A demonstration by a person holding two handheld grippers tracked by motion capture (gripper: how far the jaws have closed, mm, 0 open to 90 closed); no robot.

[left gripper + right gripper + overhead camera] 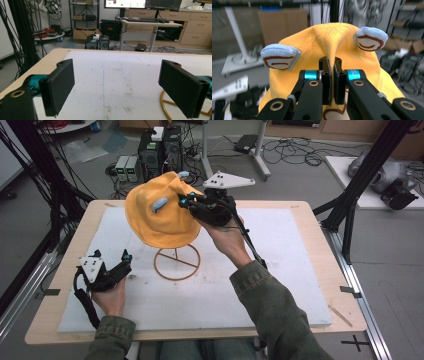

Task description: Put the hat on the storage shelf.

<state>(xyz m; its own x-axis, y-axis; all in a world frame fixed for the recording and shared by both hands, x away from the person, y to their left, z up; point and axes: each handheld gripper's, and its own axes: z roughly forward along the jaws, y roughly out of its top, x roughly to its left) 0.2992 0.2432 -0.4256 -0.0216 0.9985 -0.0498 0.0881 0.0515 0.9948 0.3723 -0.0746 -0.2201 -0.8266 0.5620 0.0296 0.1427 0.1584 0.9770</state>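
— Holding what, up there over the far half of the table?

— Gripping a yellow hat with the right hand-held gripper, jaws pinched tight on a fold of fabric between the two pale blue ears. Hanging in the air above the wire stand, not resting on it, as far as can be told.

— And the left hand-held gripper?

— Lying low at the near left of the white mat, jaws spread wide with nothing between them. Pointing toward the stand; catching just the ring of it at the lower right of the left gripper view.

— Lifting off or putting on, then?

— Probably carrying the hat either onto or away from the stand; hard telling which from this alone. Judging by the height, hovering mid-transfer.

— Calling for what next?

— If placing: lining the crown up over the stand's upright, lowering gently, then easing the pinch. If removing: swinging clear toward open mat and setting down. Either way, perhaps bringing the left in for steadying the brim, the cloth being floppy.

— Reading any label or brand?

— Seeing none. Only brown stitched curves on the ears and a brown line near the bottom of the right gripper view. Screens in the background too blurred for reading.
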